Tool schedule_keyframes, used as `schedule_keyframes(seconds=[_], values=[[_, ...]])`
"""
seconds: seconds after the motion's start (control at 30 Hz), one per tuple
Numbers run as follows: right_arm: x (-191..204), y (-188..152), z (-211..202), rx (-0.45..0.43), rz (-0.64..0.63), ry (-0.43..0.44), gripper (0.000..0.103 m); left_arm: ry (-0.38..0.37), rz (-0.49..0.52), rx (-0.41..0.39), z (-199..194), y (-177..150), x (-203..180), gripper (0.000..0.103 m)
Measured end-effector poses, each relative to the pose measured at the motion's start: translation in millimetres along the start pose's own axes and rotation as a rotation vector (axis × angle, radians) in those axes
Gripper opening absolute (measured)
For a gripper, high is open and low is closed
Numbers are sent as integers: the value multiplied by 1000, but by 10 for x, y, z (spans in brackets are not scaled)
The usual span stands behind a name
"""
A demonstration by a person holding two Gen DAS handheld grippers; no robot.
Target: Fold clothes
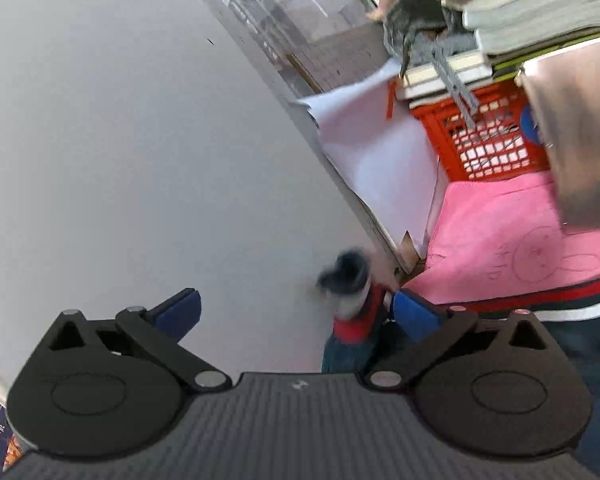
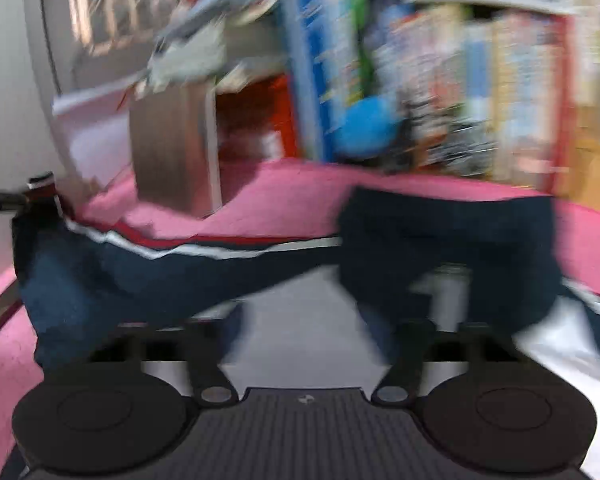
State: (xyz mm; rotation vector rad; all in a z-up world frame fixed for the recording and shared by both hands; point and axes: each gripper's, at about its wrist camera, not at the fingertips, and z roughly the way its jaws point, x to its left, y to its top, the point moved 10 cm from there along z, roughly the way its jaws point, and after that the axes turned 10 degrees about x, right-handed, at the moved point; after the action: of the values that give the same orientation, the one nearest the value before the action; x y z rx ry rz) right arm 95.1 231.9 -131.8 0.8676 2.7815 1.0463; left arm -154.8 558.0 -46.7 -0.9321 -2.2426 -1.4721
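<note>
A navy garment (image 2: 180,272) with red and white stripes lies spread over a pink mat (image 2: 284,200); the right wrist view is heavily blurred. My right gripper (image 2: 308,332) hangs low over it. Its dark fingers (image 2: 410,344) stand apart, with only a pale patch showing between them. In the left wrist view the garment's striped cuff (image 1: 352,300) sticks up, blurred, between my left gripper's blue pads (image 1: 414,314), close to the right one. The left gripper (image 1: 296,300) is wide open and grips nothing.
A grey wall (image 1: 120,140) fills the left. On the mat stand a metal box (image 1: 580,140) and a red lattice crate (image 1: 488,140) under stacked books (image 1: 540,20). White paper (image 1: 372,152) leans by the wall. Packed bookshelves (image 2: 480,92) rise behind the mat.
</note>
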Motion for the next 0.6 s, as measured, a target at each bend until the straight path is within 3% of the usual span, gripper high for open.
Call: schedule_keyframes(seconds=[0.07,0.13,0.2,0.33,0.4,0.5,0.6], values=[[134,113,320,20,-36,-62,49,-25,16,-25,-123,-7,15,103],[194,262,506,-14,-96,-168,53,-52,37,-33,-201,-32,38,103],[156,436,644,-28,-56,-196,57,-79,60,-24,-218,-53,52,103],[61,630,762,-31,68,-150,63,-118,102,75,-47,-192,0,103],[103,599,635,-61,95,-65,74,-189,111,150,33,-325,-123,103],[136,507,366,-117,99,16,84,-280,84,229,133,-456,-327,103],[102,389,131,-131,65,9,85,-363,14,258,111,-475,-363,103]])
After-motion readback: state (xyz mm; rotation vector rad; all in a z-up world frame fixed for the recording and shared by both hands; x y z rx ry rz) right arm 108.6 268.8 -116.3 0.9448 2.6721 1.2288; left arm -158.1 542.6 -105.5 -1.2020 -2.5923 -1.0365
